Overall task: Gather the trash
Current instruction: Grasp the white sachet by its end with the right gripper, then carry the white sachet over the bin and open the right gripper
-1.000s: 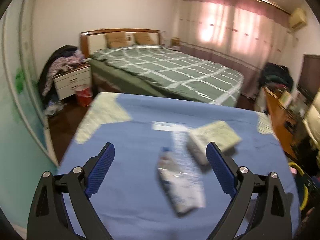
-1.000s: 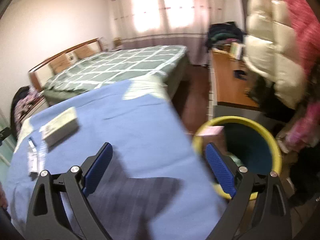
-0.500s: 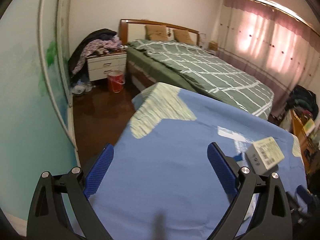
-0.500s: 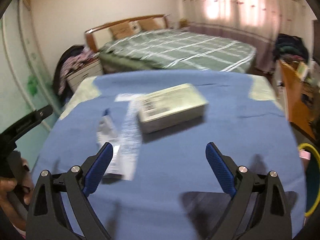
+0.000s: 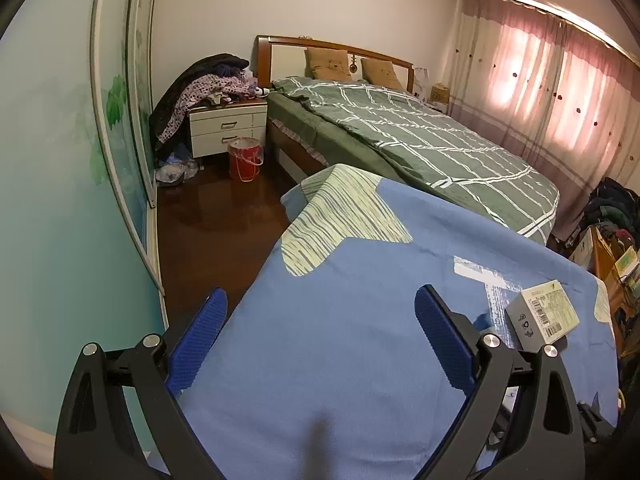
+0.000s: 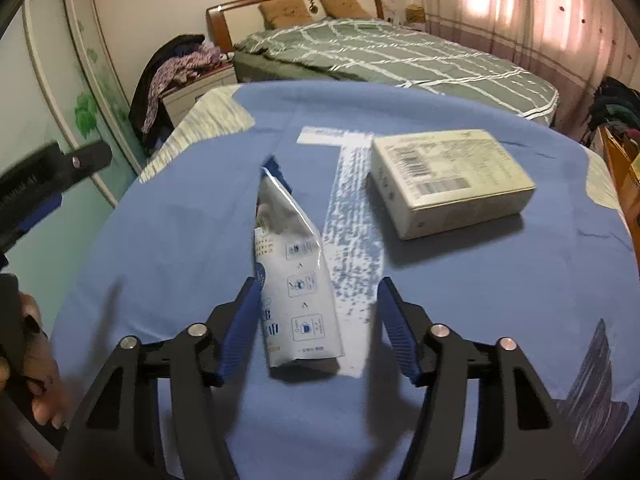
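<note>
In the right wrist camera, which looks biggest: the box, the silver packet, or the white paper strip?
Biggest to smallest, as they look:
1. box
2. silver packet and white paper strip: look alike; the packet lies nearer the camera, so unsure.

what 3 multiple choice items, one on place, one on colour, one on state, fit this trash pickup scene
1. Where is the cardboard box?
A. right of the silver wrapper
B. on the green bed
C. on the floor

2. What colour is the cloth under the trash?
A. red
B. blue
C. white

3. How is the right hand-held gripper?
A. clamped on the box
C. out of view
B. closing around the wrapper's near end, not yet pinching it

Key: 1 A, the box lies right of the wrapper; 2 B, the cloth is blue; 3 B, gaps remain beside both pads.
</note>
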`<state>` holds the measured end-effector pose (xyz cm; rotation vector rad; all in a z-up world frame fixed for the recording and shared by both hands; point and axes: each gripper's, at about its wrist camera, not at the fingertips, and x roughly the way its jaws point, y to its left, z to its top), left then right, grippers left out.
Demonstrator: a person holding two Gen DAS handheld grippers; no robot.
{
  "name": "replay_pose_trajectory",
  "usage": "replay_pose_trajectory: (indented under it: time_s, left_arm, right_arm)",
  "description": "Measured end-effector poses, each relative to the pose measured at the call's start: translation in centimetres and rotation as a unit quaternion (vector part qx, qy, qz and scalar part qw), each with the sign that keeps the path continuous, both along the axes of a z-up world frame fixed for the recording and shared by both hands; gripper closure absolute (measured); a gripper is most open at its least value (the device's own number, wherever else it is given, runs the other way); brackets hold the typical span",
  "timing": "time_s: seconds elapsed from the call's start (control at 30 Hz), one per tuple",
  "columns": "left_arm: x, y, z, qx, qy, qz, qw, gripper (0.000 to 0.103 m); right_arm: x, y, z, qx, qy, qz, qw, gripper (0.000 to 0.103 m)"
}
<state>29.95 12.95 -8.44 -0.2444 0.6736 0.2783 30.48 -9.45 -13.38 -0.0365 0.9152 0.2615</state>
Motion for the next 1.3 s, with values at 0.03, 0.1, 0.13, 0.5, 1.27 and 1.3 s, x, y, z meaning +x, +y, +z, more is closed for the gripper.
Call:
replay_pose_trajectory:
  time_s: [0.03, 0.1, 0.13, 0.5, 1.27, 1.3]
  left_arm:
    - [0.0, -0.1, 0.0, -0.001, 0.000, -0.002, 1.0000, 0.010]
    - [0.0, -0.2, -0.1, -0.001, 0.001, -0.004, 1.0000, 0.009]
    - [0.0, -0.3, -0.2, -0.001, 0.001, -0.005, 1.0000, 0.009]
    - [-0.1, -1.5, 0.0, 0.009, -0.003, -0.023, 0.9997, 0.009]
    - [0.3, -9.2, -1.0, 0.036, 0.018, -0.158, 0.9866, 0.009]
    - [0.4, -9.7, -1.1, 0.038, 0.021, -0.166, 0.9851, 0.009]
  right_arm:
    - [-0.1, 0.1, 0.0, -0.008, -0.006, 0.001, 1.000, 0.057]
    - [-0.2, 0.2, 0.1, -0.011, -0.006, 0.006, 1.000, 0.070]
    - [-0.2, 0.1, 0.1, -0.009, -0.006, 0.006, 1.000, 0.079]
    - [-2.0, -2.7, 2.8, 0.033, -0.035, -0.008, 0.999, 0.097]
    - [-11.6, -35.2, 2.3, -0.021, -0.087, -0.459, 0.884, 0.097]
    - [-11.9, -36.0, 2.0, -0.023, -0.083, -0.471, 0.878, 0.097]
